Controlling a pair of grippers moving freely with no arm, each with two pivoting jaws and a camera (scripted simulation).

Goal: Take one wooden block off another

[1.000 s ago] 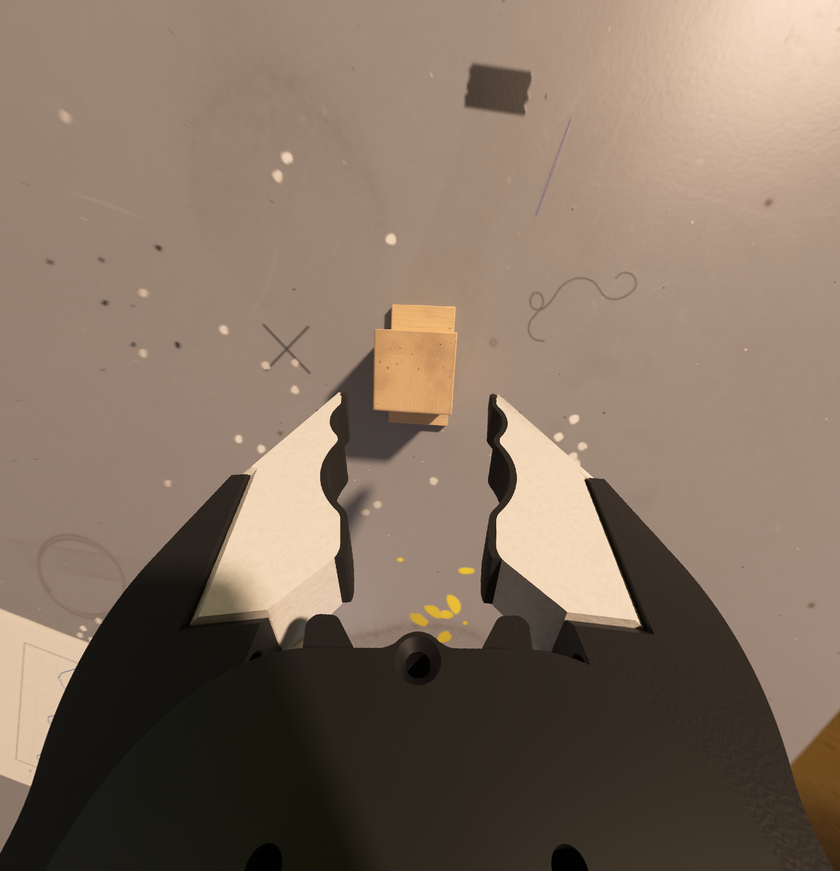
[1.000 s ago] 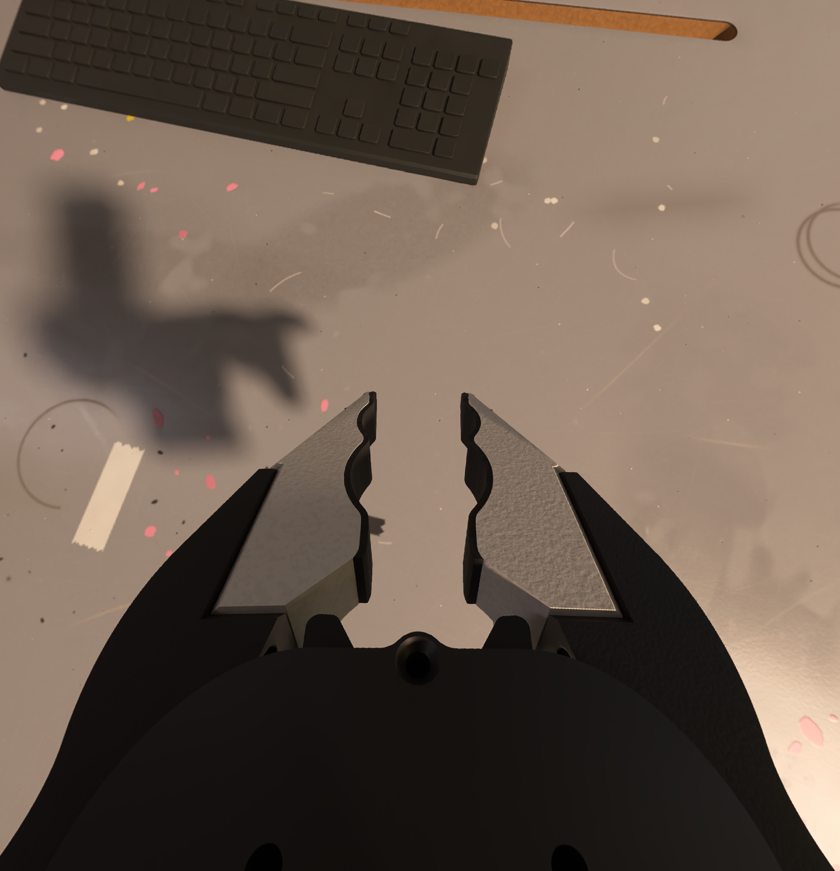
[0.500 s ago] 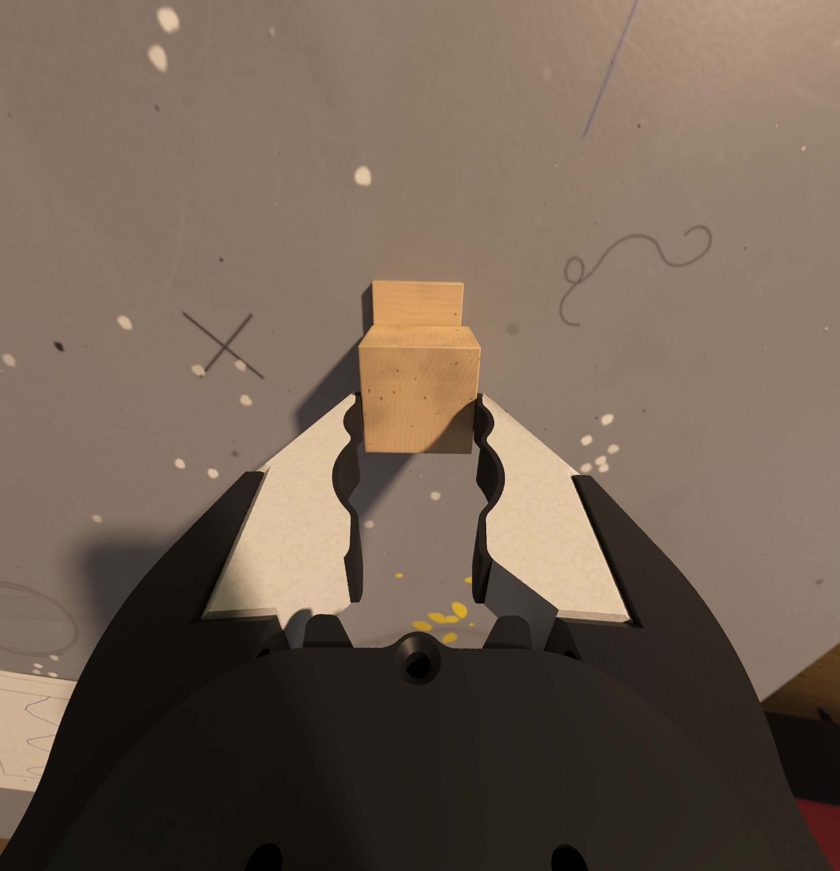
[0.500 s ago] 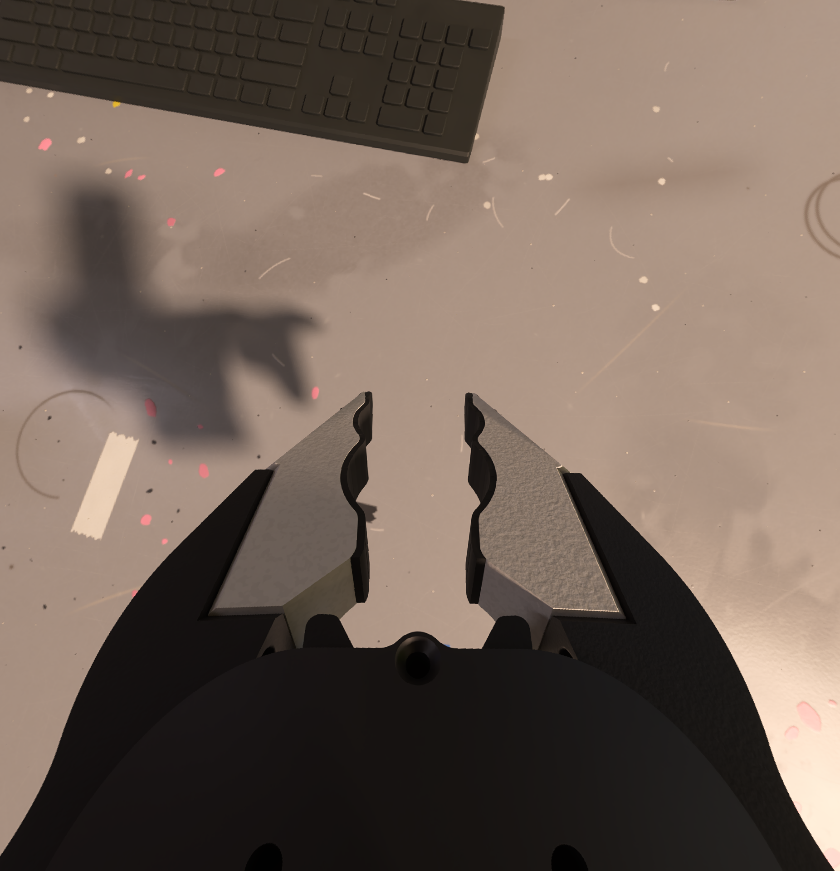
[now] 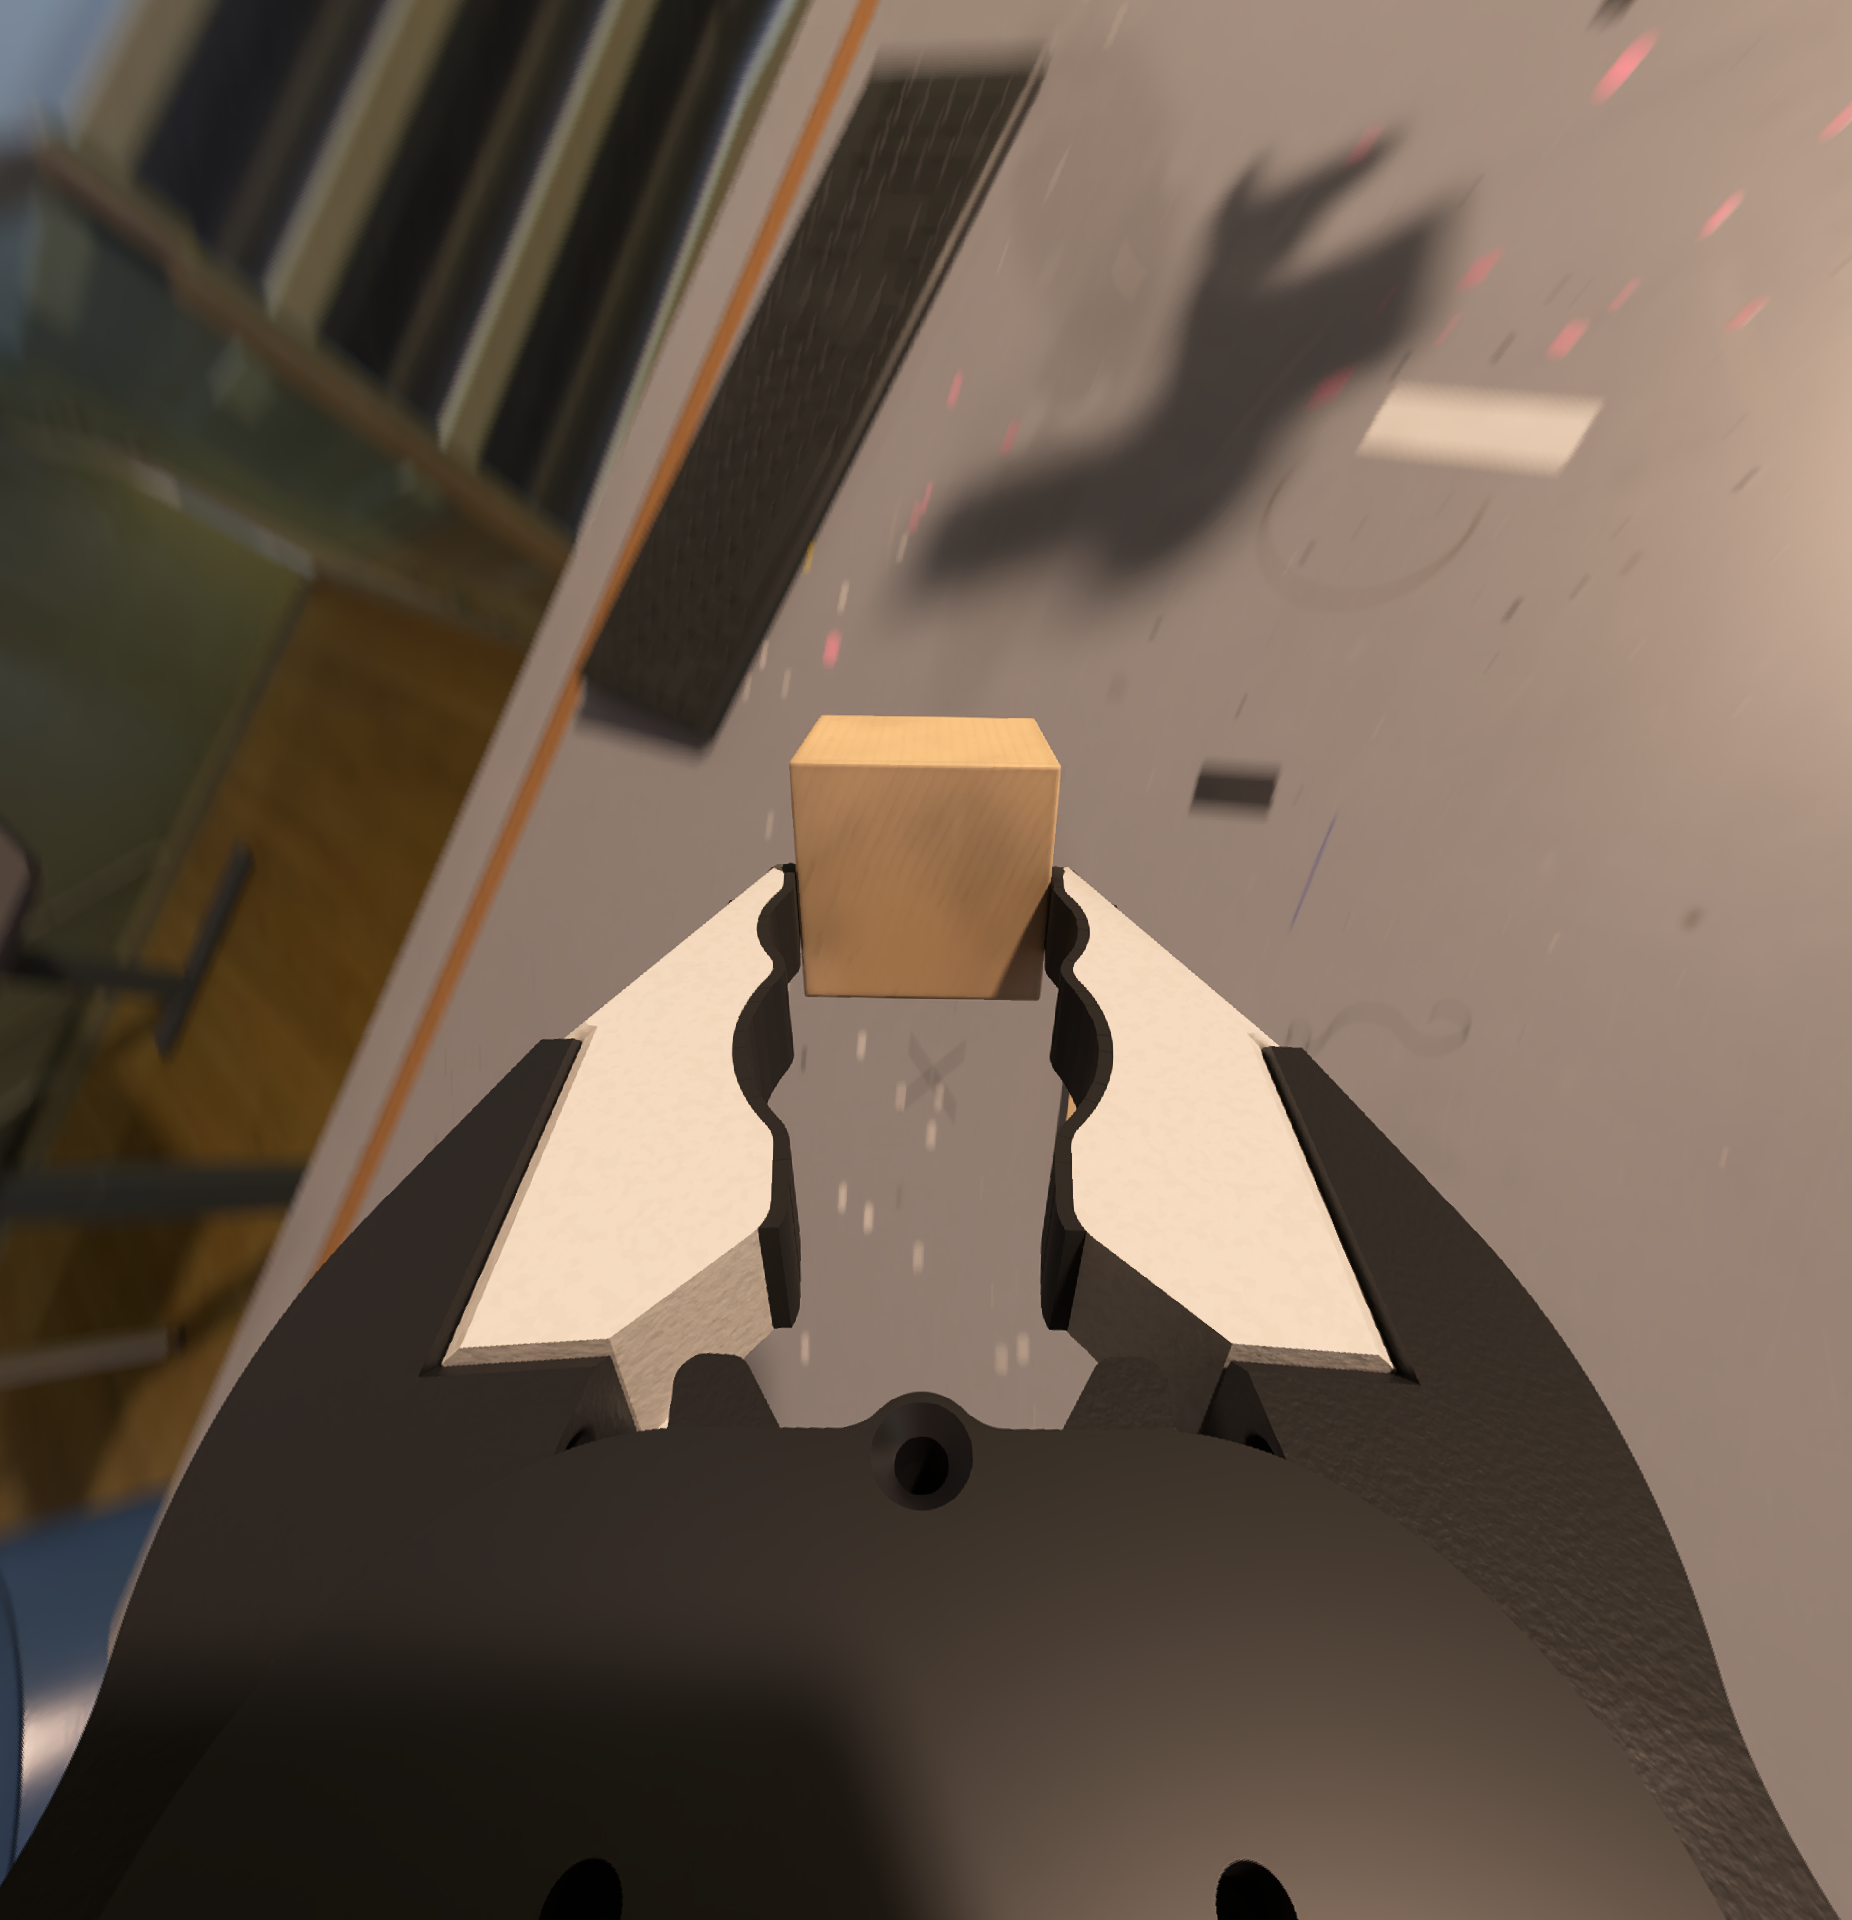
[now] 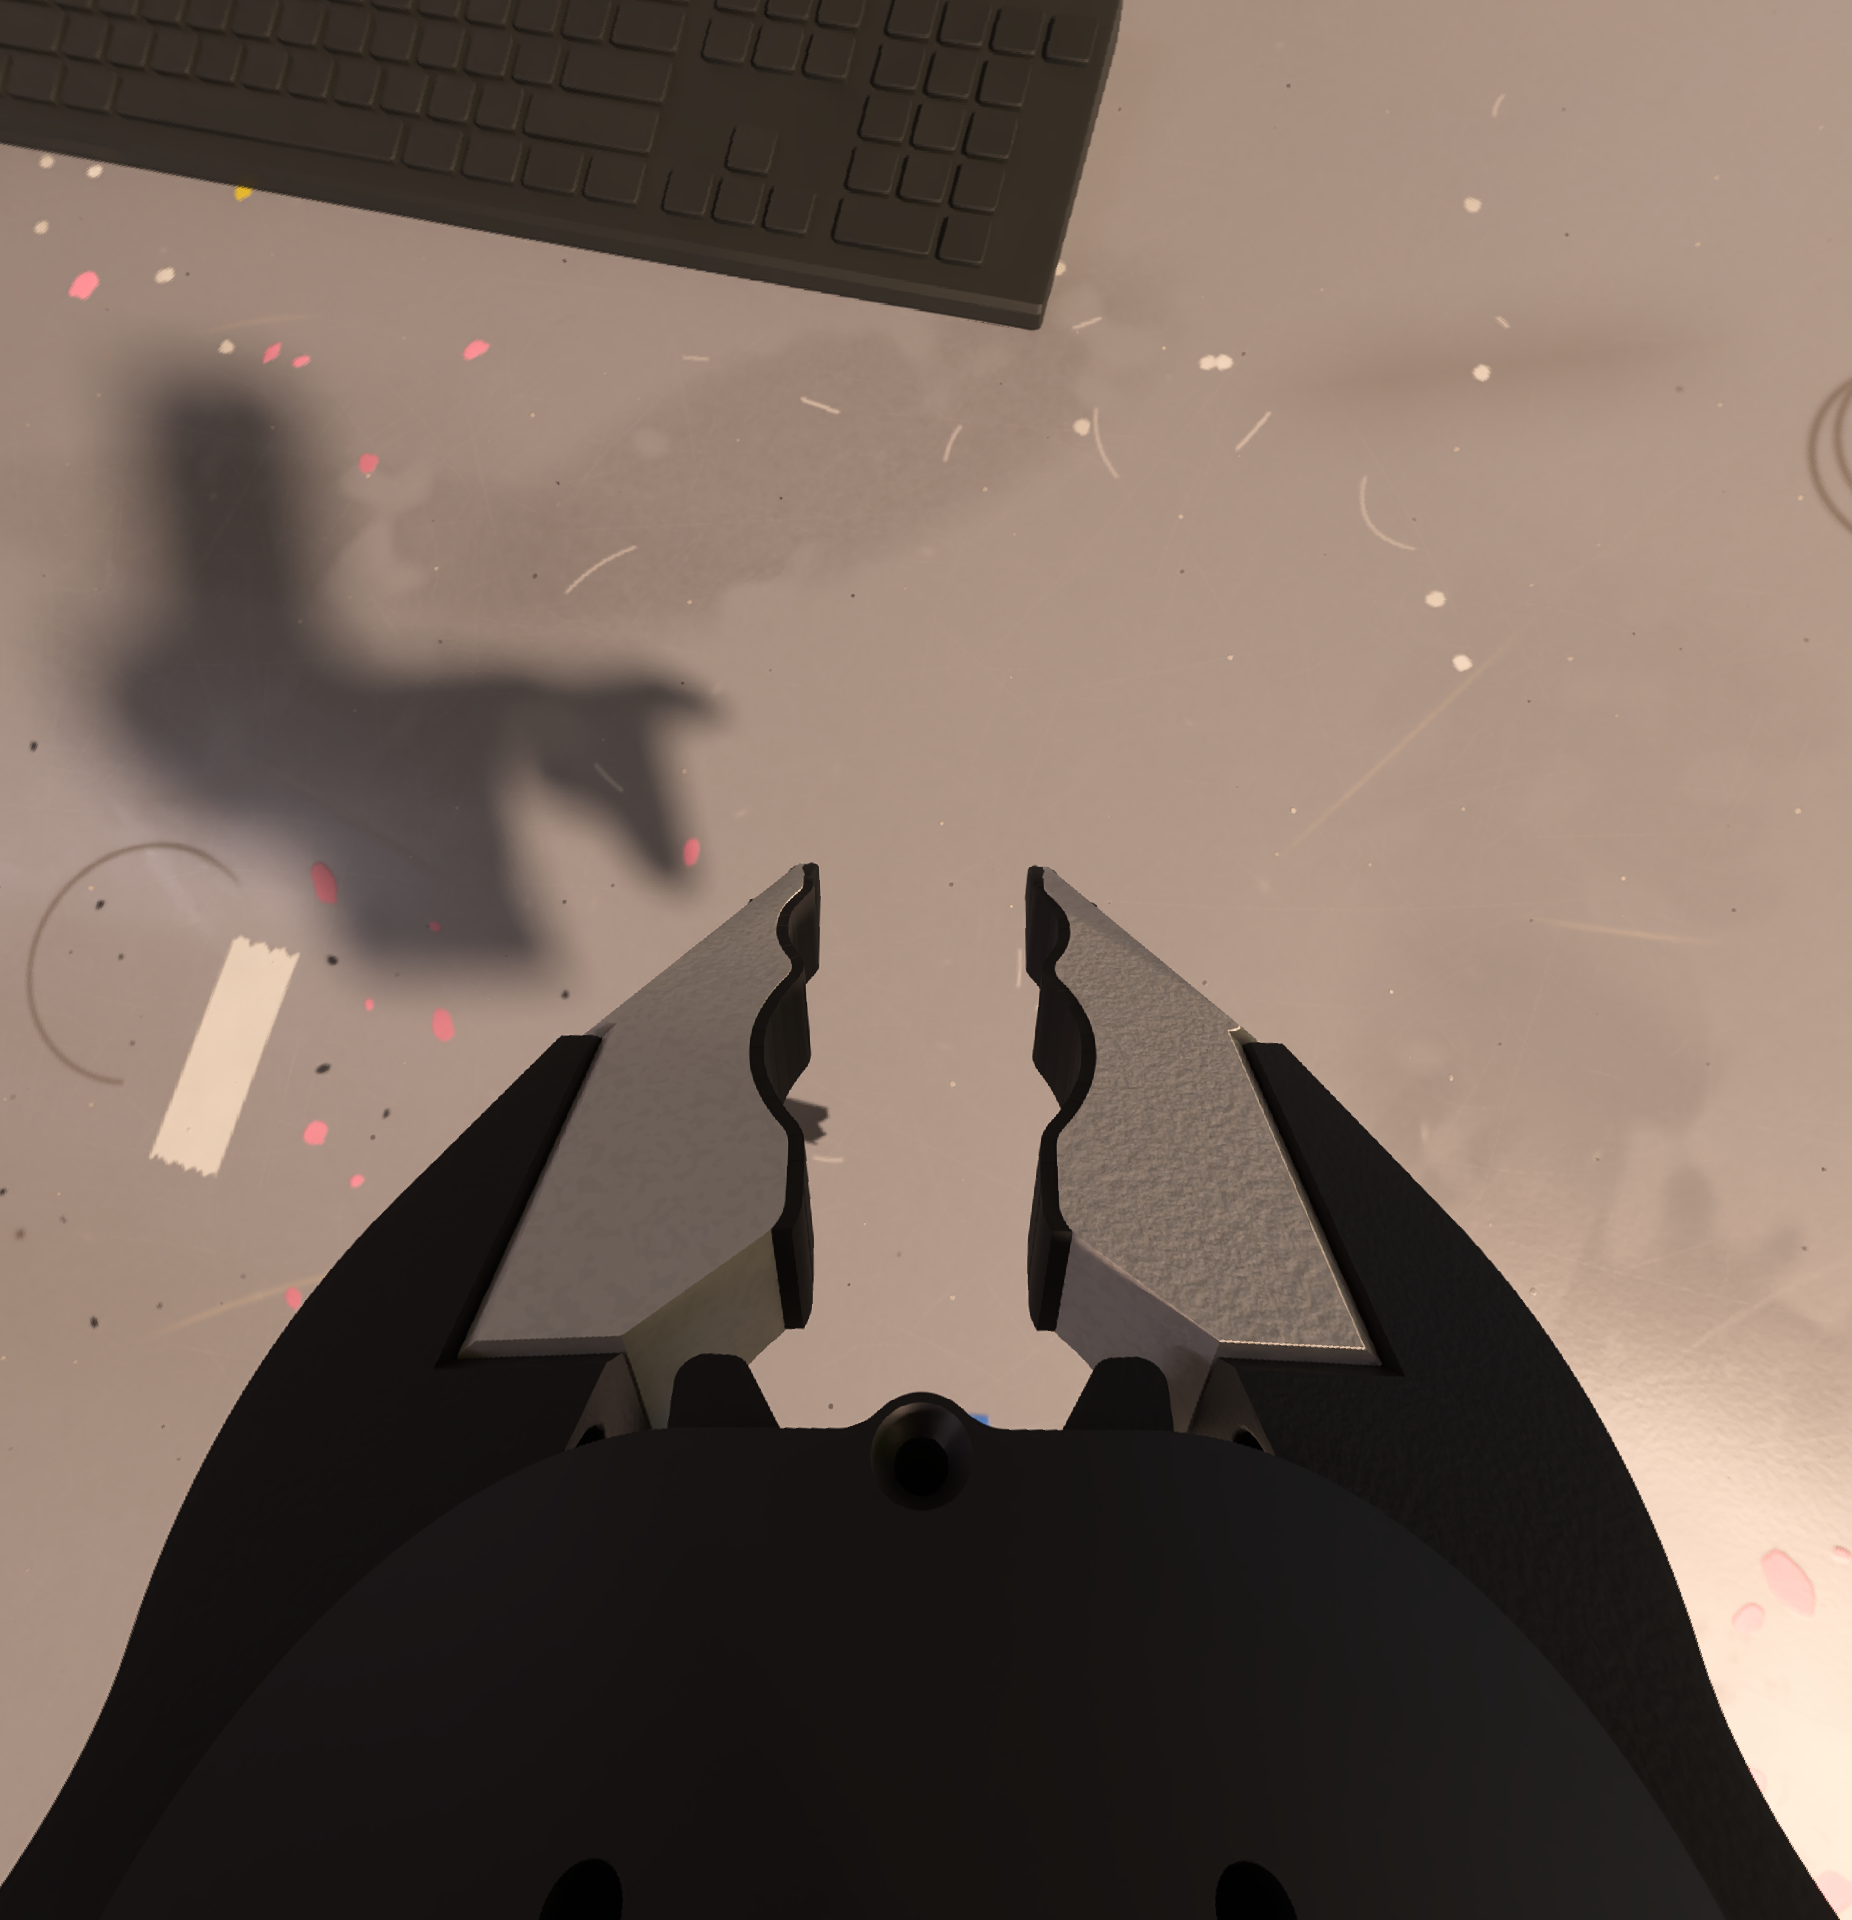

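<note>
Left gripper (image 5: 922, 914) clamps 1 block (image 5: 924, 862) at its fingertips, lifted clear of the worktop (image 5: 1524, 935), on the near side of the keyboard (image 5: 797, 416). Right gripper (image 6: 922, 904) partly open, empty, on the near side of the keyboard (image 6: 548, 114).

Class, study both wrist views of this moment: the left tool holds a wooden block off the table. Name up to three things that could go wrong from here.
1. The left tool grips the wooden block only at its fingertips, so it may slip out.
2. The left view is streaked with motion blur; swinging fast could shake the block loose.
3. The keyboard lies ahead near the table edge; a careless drop could strike it or fall off.
</note>
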